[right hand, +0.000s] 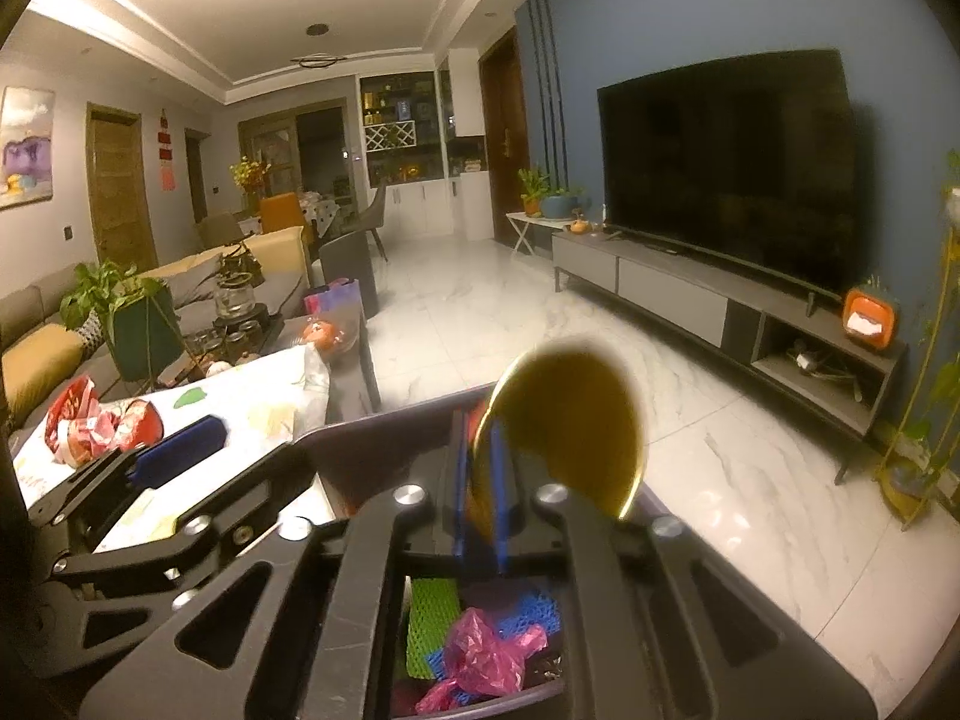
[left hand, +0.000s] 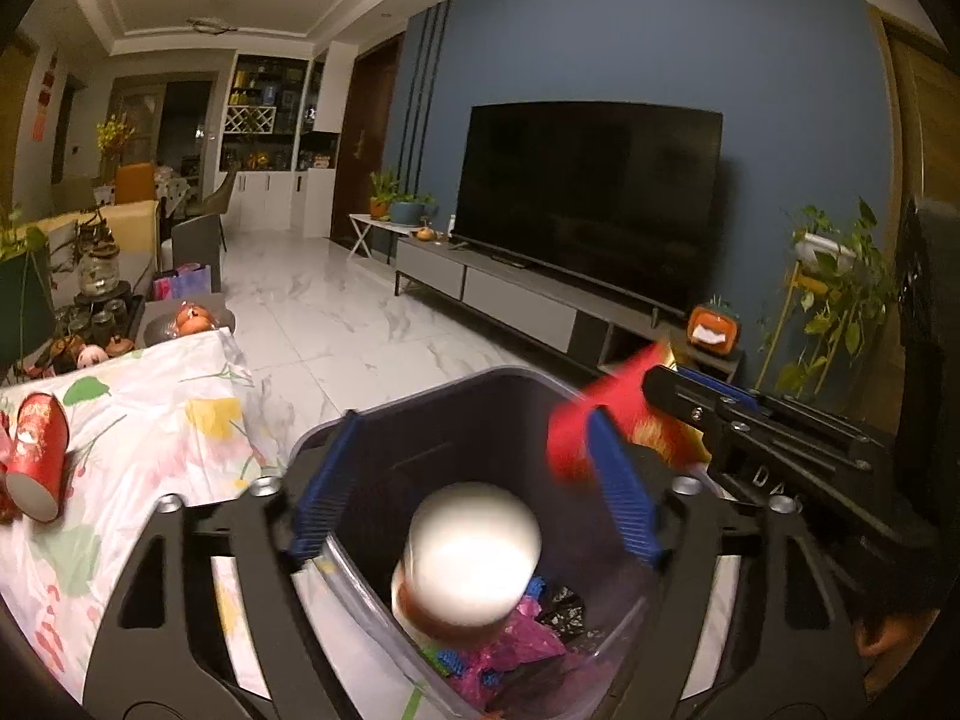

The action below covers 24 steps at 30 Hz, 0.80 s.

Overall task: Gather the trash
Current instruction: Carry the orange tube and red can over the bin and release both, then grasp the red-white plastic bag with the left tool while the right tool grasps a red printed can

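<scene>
Left wrist view looks down into a dark trash bin just beside the bench, which wears a flowered cloth. The left claw stands wide over the bin's mouth, its blue pads well apart and touching nothing; a blurred paper cup, white bottom toward the camera, hangs loose between them above the pink bag and other scraps already inside. A red paper cup lies tipped on the cloth at left, still to be gathered. At right, the right claw reaches in over the bin with a red and gold wrapper at its tip. From the right wrist view, that claw is only slightly parted, with a gold, round-edged piece between its pads; whether they press it cannot be told. Crumpled red wrappers sit on the bench behind the left claw. A television on a low cabinet lines the blue wall beyond.
</scene>
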### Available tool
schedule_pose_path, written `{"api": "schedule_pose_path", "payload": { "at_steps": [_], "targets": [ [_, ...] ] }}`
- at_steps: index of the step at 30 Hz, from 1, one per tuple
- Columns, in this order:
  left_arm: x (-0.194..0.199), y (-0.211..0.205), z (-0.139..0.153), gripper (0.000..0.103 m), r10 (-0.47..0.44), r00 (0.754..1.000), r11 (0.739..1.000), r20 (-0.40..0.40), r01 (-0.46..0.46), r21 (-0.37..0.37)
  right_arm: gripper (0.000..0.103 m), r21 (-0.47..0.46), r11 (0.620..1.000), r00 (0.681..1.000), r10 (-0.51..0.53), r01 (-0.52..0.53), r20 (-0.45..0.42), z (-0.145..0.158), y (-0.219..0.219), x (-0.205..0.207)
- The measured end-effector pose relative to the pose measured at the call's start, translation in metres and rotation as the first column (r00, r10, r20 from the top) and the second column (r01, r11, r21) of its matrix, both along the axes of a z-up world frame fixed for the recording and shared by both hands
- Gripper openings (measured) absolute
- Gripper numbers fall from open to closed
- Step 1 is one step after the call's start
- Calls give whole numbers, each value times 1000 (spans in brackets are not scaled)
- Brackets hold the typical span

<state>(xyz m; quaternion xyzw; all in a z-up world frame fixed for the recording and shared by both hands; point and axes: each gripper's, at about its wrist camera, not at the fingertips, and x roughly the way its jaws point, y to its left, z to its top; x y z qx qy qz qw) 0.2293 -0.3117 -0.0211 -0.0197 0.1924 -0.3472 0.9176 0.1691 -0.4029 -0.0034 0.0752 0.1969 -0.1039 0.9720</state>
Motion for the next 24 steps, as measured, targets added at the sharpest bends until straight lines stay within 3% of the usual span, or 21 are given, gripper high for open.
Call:
{"api": "schedule_pose_path", "payload": {
  "at_steps": [1, 2, 8, 14, 19, 24],
  "targets": [
    [0, 2, 0, 83, 2, 1000, 1000, -5, -2, -5, 34, 4, 1000, 1000, -4, 4, 7, 0, -1, -1],
    [1, 5, -1, 84, 14, 1000, 1000, -5, -14, -5, 38, 3, 1000, 1000, -7, 7, 15, 1, -1, -3],
    [-5, 25, 3, 93, 76, 996, 997, 37, -76, -11, 48, -20, 1000, 999, -14, 15, 34, 7, 6, -9],
    [-15, 63, 7, 98, 175, 984, 984, 45, -174, -24, 71, -22, 1000, 997, -11, 13, 76, 11, 24, -21],
    [-24, 111, 7, 98, 307, 950, 952, 62, -307, -11, 78, -29, 1000, 996, 12, -9, 92, 11, 50, -25],
    [-29, 177, 4, 98, 454, 889, 890, 53, -455, 8, 78, -18, 995, 993, 96, -95, 72, 7, 92, -16]
  ]
}}
